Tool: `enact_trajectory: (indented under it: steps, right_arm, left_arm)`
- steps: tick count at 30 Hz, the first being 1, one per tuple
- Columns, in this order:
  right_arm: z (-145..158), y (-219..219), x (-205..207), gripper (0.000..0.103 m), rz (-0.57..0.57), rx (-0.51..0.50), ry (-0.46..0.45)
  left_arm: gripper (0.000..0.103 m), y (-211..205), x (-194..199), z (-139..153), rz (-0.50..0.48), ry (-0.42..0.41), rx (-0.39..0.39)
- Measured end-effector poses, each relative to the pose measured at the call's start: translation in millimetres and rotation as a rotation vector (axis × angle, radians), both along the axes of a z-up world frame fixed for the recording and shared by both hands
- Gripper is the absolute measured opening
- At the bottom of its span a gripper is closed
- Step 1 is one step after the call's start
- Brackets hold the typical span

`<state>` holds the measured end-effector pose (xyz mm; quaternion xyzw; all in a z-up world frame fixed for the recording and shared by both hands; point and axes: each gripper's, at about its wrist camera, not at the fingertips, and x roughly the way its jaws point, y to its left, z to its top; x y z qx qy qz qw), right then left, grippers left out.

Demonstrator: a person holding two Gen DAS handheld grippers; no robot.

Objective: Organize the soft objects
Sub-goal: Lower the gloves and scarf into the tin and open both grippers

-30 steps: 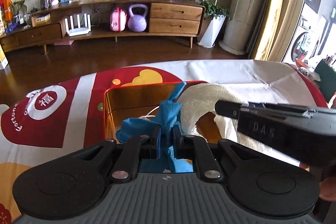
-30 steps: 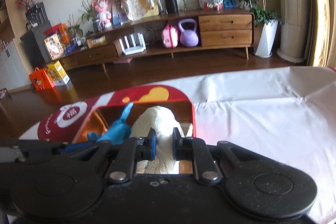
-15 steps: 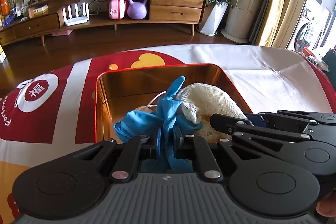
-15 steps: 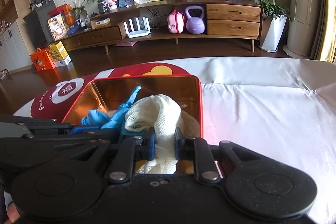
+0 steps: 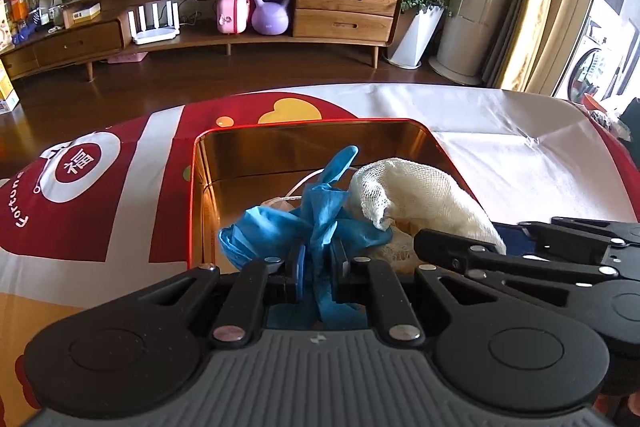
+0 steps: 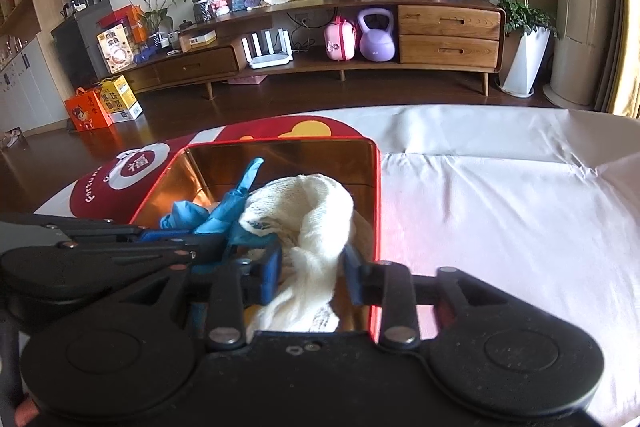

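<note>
A red tin box with a shiny gold inside [image 5: 280, 147] [image 6: 280, 163] stands on the table. My left gripper [image 5: 317, 269] is shut on a crumpled blue glove [image 5: 316, 215], held over the box's near end. The glove also shows in the right wrist view [image 6: 224, 207]. My right gripper [image 6: 312, 273] has its jaws parted around a cream knit cloth [image 6: 308, 219], which lies in the box beside the glove. The cloth shows in the left wrist view [image 5: 420, 195], with the right gripper [image 5: 496, 255] just right of it.
The table carries a red, white and yellow printed cloth [image 5: 88, 195] on the left and a white cloth [image 6: 500, 203] on the right. A wooden sideboard [image 6: 360, 27] stands across the floor beyond the table.
Both grippers have lowered toward the box with their loads. The right gripper's jaws have opened around the cream cloth. The left gripper stays shut on the blue glove.
</note>
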<state>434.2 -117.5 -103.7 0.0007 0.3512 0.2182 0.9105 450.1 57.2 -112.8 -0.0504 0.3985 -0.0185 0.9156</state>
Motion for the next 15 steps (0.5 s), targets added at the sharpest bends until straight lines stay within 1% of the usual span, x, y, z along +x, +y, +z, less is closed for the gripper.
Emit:
enact_trajectory:
  steps: [3,6,9,10,11,13,15]
  right_arm:
    - [4,-4,-5,0.038,0.003,0.001,-0.006]
    - [8,-8,-9,0.039,0.003,0.011,-0.008]
    - [13,-15,-14,0.041,-0.003,0.025,-0.013]
    - [15,-17,-16,0.041,-0.004,0.029,-0.017]
    - [17,-19,-18,0.043,-0.003,0.034,-0.017]
    - [21,-22,-23,0.043,0.001,0.038,-0.02]
    - [25,-25,-29,0.044,0.009,0.044,-0.024]
  left_arm:
    - [0.014,1,-2,3,-0.003,-0.004,-0.004]
    - [0.025,3,-6,5,0.002,-0.005,-0.026]
    - [0.046,5,-11,10,0.012,-0.021,-0.032]
    - [0.058,5,-13,11,0.022,-0.025,-0.025]
    - [0.064,6,-15,13,0.026,-0.03,-0.028]
    - [0.064,7,-20,17,0.028,-0.036,-0.045]
    - [0.065,6,-25,22,0.029,-0.041,-0.04]
